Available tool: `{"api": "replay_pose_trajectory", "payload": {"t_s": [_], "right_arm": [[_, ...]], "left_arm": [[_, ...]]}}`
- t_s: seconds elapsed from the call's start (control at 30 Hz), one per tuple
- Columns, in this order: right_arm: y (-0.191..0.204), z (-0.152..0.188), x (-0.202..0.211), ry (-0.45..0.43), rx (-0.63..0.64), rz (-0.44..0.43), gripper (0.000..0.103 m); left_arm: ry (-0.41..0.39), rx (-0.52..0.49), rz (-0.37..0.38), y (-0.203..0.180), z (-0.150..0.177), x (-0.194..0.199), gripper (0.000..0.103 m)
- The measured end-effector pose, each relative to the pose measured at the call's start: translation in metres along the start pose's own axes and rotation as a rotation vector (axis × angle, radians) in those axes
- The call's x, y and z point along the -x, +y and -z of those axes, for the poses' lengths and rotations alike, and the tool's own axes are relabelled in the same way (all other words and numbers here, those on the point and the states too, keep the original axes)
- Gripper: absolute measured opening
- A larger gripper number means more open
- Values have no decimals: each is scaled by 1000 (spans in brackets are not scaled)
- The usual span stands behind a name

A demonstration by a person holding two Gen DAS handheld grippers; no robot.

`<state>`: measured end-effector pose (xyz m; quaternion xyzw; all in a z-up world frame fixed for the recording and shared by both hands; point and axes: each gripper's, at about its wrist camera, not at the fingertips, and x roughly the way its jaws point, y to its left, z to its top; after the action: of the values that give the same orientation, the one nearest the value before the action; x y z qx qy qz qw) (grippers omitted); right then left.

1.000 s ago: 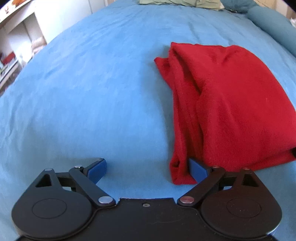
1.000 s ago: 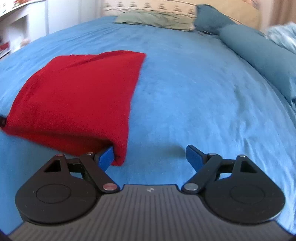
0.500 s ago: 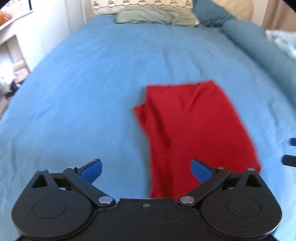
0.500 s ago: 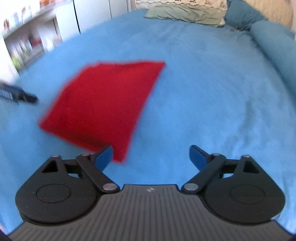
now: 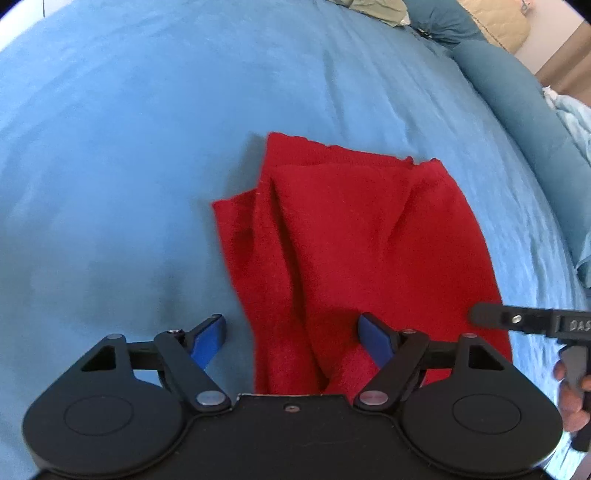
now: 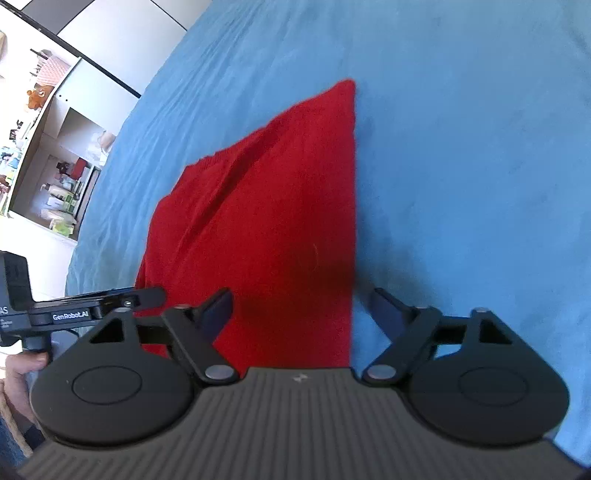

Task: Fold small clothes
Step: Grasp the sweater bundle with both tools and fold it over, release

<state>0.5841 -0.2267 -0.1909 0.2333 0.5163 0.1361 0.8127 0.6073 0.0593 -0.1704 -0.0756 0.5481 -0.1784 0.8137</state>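
Observation:
A folded red garment [image 5: 354, 251] lies on the blue bed cover [image 5: 110, 166]. It also shows in the right wrist view [image 6: 273, 229]. My left gripper [image 5: 293, 338] is open, straddling the garment's near left corner, jaws wide apart. My right gripper [image 6: 308, 308] is open over the garment's near right corner, left finger above the cloth, right finger over the cover. The right gripper shows side-on in the left wrist view [image 5: 524, 319]. The left gripper shows side-on in the right wrist view [image 6: 92, 304]. Neither holds the cloth.
Pillows [image 5: 376, 9] and a blue bolster [image 5: 517, 96] lie at the head of the bed. White shelves with small items [image 6: 48, 162] stand beside the bed at left. A crumpled light-blue cloth [image 5: 576, 122] sits at far right.
Both grippers pulled back from the garment, then came down again over its near corners. The garment lies where it was. Both stay open.

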Motion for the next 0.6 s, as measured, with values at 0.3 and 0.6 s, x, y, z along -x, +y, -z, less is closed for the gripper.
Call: {"api": "replay_pose_trajectory", "payload": {"t_s": [0.3, 0.6], "right_arm": [[25, -3, 5, -60, 68, 41, 43], [39, 38, 106, -142, 106, 14, 41]], "left_arm": [[-46, -23, -18, -24, -1, 18, 27], [-123, -91, 9, -98, 52, 93, 25]]}}
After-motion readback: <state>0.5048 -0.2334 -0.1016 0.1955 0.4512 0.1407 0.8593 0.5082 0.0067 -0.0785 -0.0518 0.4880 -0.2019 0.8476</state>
